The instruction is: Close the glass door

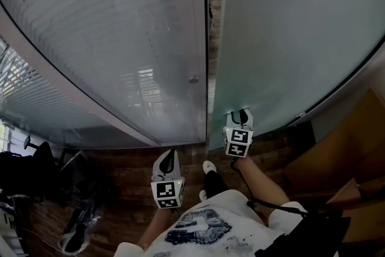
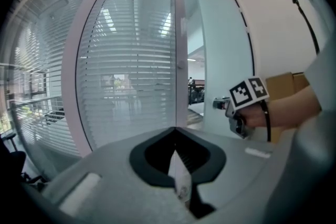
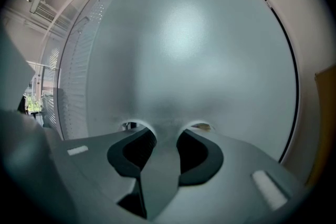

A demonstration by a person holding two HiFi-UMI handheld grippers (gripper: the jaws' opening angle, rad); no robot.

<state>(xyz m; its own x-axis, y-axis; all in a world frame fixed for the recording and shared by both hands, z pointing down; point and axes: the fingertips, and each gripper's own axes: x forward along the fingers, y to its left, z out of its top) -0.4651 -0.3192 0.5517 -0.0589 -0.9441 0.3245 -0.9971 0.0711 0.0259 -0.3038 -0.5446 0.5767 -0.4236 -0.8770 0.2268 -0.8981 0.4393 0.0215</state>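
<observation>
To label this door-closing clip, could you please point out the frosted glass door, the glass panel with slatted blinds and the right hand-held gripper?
Frosted glass door (image 1: 289, 27): head view, bare pane.
Glass panel with slatted blinds (image 1: 108, 39): head view, mid-pane.
Right hand-held gripper (image 1: 239, 111): head view, between its fingertips.

Dark wood-plank floor (image 1: 129, 176) runs up to the foot of the glass door (image 1: 283, 39). A white shoe (image 1: 209, 167) stands on it near the door's edge. A black office chair (image 1: 36, 165) and dark clutter (image 1: 78, 230) sit at the left, and cardboard boxes (image 1: 346, 147) at the right.
</observation>
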